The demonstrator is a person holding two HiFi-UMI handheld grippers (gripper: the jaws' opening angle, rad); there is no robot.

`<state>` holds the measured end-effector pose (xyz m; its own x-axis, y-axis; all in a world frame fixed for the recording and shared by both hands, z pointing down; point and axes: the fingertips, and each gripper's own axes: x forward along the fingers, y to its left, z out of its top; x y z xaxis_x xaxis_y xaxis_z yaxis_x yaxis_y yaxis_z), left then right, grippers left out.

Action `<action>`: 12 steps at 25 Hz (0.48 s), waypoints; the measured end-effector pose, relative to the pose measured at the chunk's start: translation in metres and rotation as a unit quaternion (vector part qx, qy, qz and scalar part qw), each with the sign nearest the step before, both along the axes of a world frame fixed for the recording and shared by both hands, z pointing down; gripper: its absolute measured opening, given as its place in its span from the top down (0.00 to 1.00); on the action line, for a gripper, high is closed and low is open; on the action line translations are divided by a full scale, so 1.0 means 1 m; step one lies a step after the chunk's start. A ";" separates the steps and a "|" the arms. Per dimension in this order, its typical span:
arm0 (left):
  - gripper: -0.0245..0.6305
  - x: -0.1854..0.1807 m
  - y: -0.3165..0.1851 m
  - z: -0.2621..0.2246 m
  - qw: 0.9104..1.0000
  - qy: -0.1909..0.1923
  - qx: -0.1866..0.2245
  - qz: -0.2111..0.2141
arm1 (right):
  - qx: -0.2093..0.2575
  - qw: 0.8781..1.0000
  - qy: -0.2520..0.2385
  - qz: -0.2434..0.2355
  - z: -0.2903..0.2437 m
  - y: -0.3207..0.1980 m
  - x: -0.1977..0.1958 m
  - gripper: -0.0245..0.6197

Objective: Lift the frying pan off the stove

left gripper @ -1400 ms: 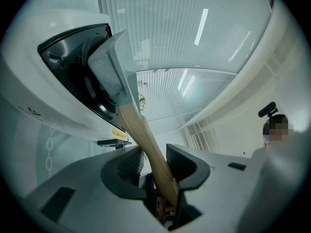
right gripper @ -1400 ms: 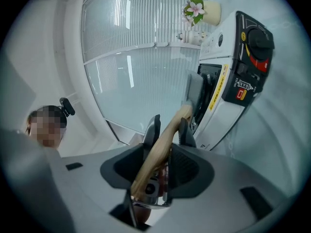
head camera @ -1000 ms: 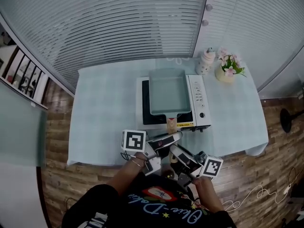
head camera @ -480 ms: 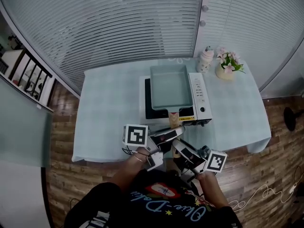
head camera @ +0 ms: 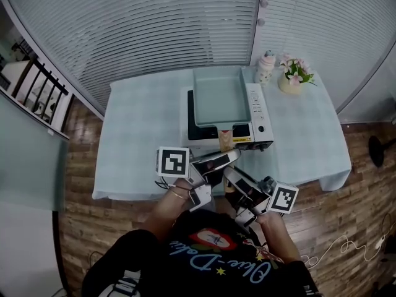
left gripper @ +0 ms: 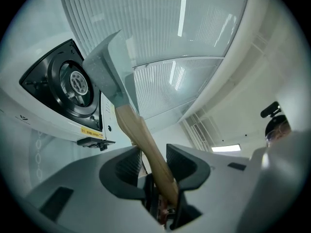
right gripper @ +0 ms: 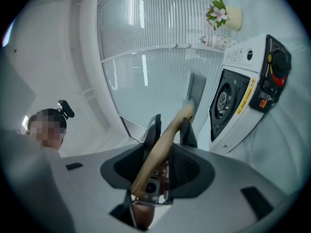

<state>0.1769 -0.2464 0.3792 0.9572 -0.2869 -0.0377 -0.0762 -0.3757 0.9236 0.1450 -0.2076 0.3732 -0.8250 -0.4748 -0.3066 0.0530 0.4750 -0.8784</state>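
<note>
The pale green rectangular frying pan [head camera: 219, 98] hangs over the white portable stove [head camera: 262, 112], its wooden handle [head camera: 226, 140] pointing toward me. In the left gripper view the pan [left gripper: 108, 72] sits clear above the bare black burner [left gripper: 73, 84]. My left gripper [head camera: 218, 162] [left gripper: 155, 165] is shut on the handle [left gripper: 146, 144], which runs between its jaws. My right gripper [head camera: 234, 179] [right gripper: 170, 130] is shut on the same handle [right gripper: 163, 142] lower down, from the right side. The handle's near end is hidden inside the jaws.
The stove stands on a table [head camera: 136, 141] with a light checked cloth. A flower pot [head camera: 291, 78] and a small white figure [head camera: 266, 67] sit at the back right corner. Slatted blinds [head camera: 154, 30] rise behind the table. Wooden floor [head camera: 346, 215] surrounds it.
The pan now shows further over the stove's far edge, with more black stove top bare at the near side. Both grippers stay on the handle. The head view has shifted slightly.
</note>
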 end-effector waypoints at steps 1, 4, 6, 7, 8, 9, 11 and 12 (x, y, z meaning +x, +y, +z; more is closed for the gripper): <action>0.75 0.000 0.001 -0.002 1.000 -0.003 0.004 0.001 | 0.000 1.000 -0.001 -0.001 -0.002 0.002 0.000 0.70; 0.75 0.001 0.002 -0.008 1.000 -0.009 0.015 0.004 | 0.008 1.000 0.003 -0.002 -0.007 0.002 0.002 0.70; 0.75 0.001 0.001 -0.009 1.000 -0.011 0.018 0.005 | 0.010 1.000 0.001 -0.002 -0.007 0.002 0.003 0.70; 0.75 0.001 0.001 -0.010 1.000 -0.012 0.021 0.006 | 0.014 1.000 0.002 -0.001 -0.007 0.001 0.004 0.70; 0.74 0.002 0.000 -0.010 1.000 -0.013 0.023 0.007 | 0.017 1.000 0.004 0.000 -0.008 0.000 0.004 0.70; 0.74 0.002 0.000 -0.010 1.000 -0.014 0.025 0.009 | 0.020 1.000 0.006 0.000 -0.009 0.000 0.003 0.70; 0.74 0.003 0.001 -0.011 1.000 -0.016 0.025 0.010 | 0.021 1.000 0.005 -0.001 -0.011 0.001 0.003 0.70; 0.74 0.003 0.001 -0.012 1.000 -0.017 0.025 0.010 | 0.021 1.000 0.004 -0.001 -0.012 0.001 0.002 0.70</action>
